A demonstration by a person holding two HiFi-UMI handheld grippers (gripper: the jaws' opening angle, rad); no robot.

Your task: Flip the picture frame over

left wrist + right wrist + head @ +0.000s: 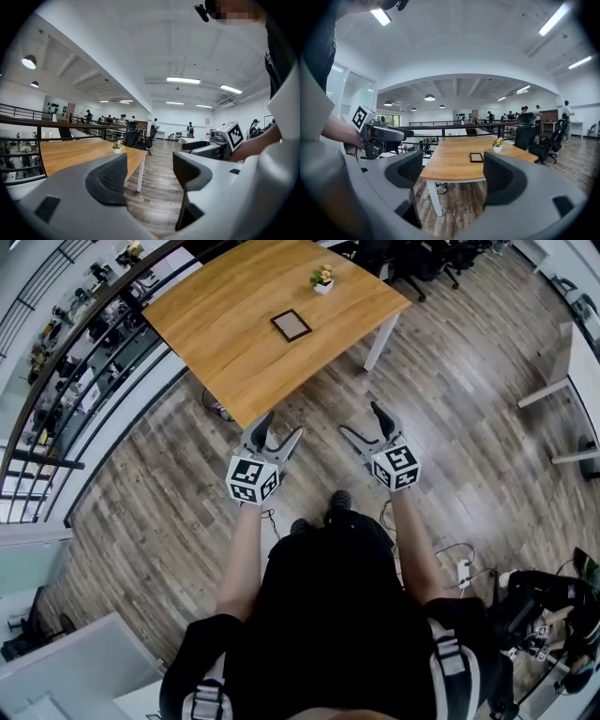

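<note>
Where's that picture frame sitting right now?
In the head view, the picture frame lies flat on the wooden table, near its middle, with the small potted plant just beyond it.

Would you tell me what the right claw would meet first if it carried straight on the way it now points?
Probably the near edge of the wooden table: the open right claw frames it, with nothing nearer in view. The picture frame lies farther back on top. Depth is unclear.

Wooden table (225, 324) on plank floor (450, 399), railing (56, 371) beside.
</note>
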